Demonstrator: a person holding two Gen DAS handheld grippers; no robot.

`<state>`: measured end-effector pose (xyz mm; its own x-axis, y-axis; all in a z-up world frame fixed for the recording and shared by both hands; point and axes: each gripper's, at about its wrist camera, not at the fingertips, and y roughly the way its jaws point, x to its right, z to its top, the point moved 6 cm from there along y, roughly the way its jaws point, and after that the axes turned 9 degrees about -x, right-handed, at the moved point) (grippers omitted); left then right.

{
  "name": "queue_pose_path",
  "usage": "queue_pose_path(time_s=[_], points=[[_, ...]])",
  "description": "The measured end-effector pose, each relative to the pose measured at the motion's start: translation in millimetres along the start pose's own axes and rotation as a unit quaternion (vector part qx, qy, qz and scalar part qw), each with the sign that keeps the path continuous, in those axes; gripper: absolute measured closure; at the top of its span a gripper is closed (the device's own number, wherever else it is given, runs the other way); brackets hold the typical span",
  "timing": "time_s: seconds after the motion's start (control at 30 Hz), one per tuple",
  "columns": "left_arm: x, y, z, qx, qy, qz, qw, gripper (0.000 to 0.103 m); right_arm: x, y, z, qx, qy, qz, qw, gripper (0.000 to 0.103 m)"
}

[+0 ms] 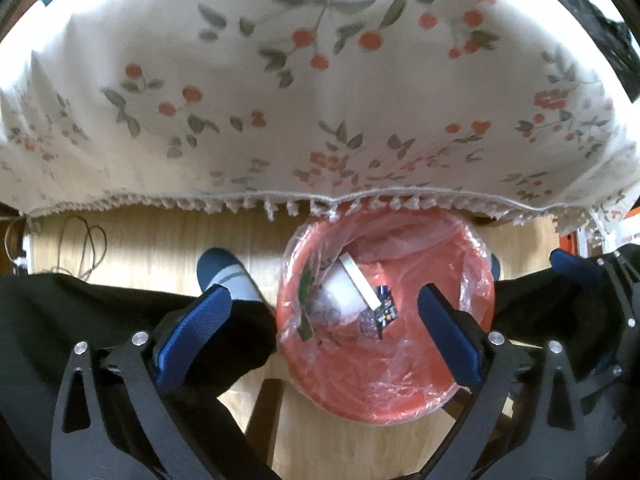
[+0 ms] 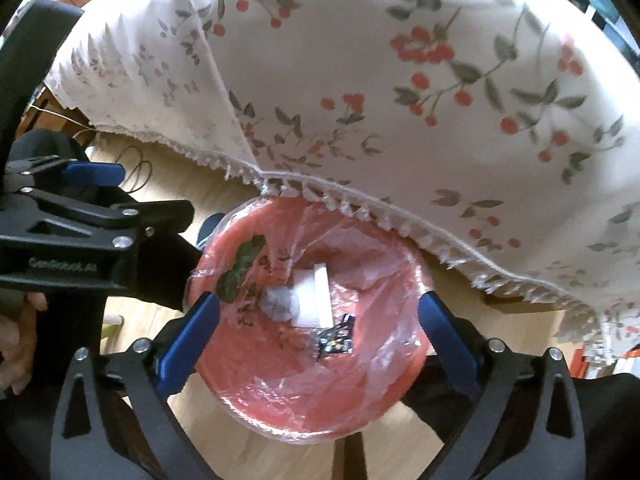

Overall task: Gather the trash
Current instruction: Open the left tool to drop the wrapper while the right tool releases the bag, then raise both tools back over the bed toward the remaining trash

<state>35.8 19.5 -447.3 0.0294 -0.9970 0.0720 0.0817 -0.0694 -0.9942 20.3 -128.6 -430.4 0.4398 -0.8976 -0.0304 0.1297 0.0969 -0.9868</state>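
A red trash bin (image 1: 404, 404) lined with a clear plastic bag stands on the wooden floor under the table's edge. It also shows in the right wrist view (image 2: 280, 412). Inside lie white paper trash (image 1: 342, 290), a white strip (image 1: 360, 280) and a dark blue wrapper (image 1: 385, 310). The right wrist view shows the white paper (image 2: 310, 300), a grey wad (image 2: 280, 300) and the dark wrapper (image 2: 334, 340). My left gripper (image 1: 322, 312) is open and empty above the bin. My right gripper (image 2: 318, 316) is open and empty above the bin too.
A white tablecloth (image 1: 320, 100) with cherry print and a fringed hem hangs over the bin's far side. A foot in a blue and grey sock (image 1: 230, 276) and dark trouser legs (image 1: 100, 320) stand left of the bin. The left gripper's frame (image 2: 80, 236) shows at left.
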Motion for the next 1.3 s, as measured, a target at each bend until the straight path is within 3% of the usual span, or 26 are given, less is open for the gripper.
queue_pose_path(time_s=[0.17, 0.37, 0.5, 0.63, 0.87, 1.13, 1.3], points=[[9, -26, 2, 0.027, 0.024, 0.003, 0.9993, 0.006, 13, -28, 3, 0.029, 0.014, -0.042, 0.999, 0.005], [17, -75, 21, 0.058, 0.060, 0.010, 0.9965, 0.006, 38, -84, 15, 0.101, 0.027, -0.056, 0.993, 0.005], [20, -116, 45, 0.090, 0.082, 0.015, 0.9925, 0.006, 57, -116, 34, 0.116, 0.035, -0.066, 0.990, 0.005], [20, -164, 83, 0.142, 0.080, 0.018, 0.9864, 0.006, 78, -151, 64, 0.141, 0.050, -0.063, 0.987, 0.005], [16, -200, 164, 0.177, 0.076, 0.012, 0.9812, 0.006, 113, -194, 136, 0.191, 0.036, -0.079, 0.978, 0.005], [8, -195, 264, 0.192, 0.061, 0.011, 0.9794, 0.006, 154, -200, 225, 0.222, 0.031, -0.123, 0.967, 0.005], [2, -173, 324, 0.187, 0.053, -0.007, 0.9809, 0.006, 175, -185, 276, 0.221, 0.025, -0.125, 0.967, 0.005]])
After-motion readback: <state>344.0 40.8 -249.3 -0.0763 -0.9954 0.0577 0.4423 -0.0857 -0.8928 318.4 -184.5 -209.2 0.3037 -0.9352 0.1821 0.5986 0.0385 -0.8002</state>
